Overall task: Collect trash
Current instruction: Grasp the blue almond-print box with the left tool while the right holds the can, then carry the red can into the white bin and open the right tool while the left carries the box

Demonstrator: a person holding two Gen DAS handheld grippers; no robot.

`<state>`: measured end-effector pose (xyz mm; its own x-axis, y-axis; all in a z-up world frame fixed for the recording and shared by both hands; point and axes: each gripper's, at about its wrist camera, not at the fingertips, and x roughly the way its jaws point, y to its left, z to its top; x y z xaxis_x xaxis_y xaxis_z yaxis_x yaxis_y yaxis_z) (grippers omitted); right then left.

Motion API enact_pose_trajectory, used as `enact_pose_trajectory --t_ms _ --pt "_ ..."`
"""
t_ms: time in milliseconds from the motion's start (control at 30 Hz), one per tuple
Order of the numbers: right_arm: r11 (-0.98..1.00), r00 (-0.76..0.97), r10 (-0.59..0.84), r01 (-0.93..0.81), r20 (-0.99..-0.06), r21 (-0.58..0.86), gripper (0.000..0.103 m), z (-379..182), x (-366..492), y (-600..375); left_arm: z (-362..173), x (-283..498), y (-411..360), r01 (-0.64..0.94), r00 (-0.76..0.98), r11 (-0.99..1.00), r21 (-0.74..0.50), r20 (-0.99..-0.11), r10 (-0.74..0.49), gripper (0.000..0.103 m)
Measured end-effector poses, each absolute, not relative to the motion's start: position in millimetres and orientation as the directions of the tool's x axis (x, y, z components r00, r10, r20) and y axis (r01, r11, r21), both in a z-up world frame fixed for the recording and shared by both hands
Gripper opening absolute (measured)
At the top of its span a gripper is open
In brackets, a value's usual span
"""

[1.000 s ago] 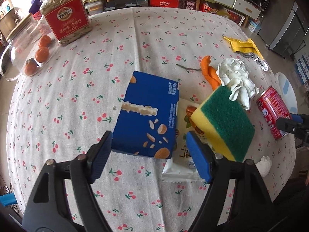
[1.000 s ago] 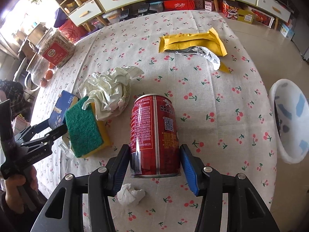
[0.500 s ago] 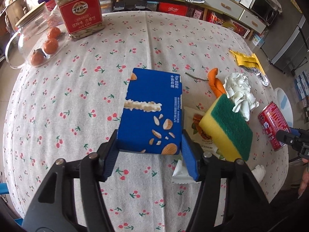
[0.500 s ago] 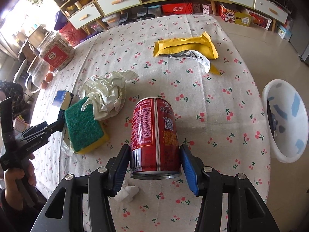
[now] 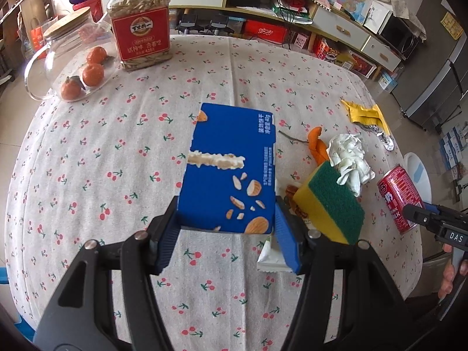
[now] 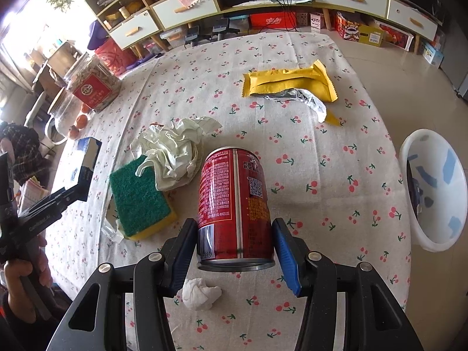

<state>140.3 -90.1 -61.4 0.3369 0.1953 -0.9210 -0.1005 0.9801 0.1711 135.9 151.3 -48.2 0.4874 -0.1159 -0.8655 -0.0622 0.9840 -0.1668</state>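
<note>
Left gripper (image 5: 226,235) clamped on blue snack box (image 5: 231,169), right gripper (image 6: 234,251) clamped on red can (image 6: 232,204), both at lower centre of frame.

Just under the can, a white tissue wad (image 6: 200,292); left of it, green-and-yellow sponge (image 6: 139,201) with crumpled paper (image 6: 172,149) on its far end. Farther up, yellow wrapper (image 6: 288,84). At right edge, white basin (image 6: 435,193). Upper left, seed jar (image 5: 140,25) beside glass jar of oranges (image 5: 73,61).

Box (image 5: 229,169) between the left gripper (image 5: 225,235) pads, sponge (image 5: 332,201) just right of it – crumpled paper (image 5: 351,158) resting on the sponge, can (image 6: 234,207) farther right (clamped in the right gripper (image 6: 234,254)), basin (image 6: 433,190) beyond the table edge (image 6: 405,263).
</note>
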Motion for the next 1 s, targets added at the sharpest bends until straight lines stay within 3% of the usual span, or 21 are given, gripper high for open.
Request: enact_pose_trajectory --t_ms 1000 --pt "0.966 0.445 0.192 0.071 -0.874 0.248 0.054 -24 131 -196 -8 133 76 0.080 0.544 0.978 -0.193 -0.813 -0.205 0.061"
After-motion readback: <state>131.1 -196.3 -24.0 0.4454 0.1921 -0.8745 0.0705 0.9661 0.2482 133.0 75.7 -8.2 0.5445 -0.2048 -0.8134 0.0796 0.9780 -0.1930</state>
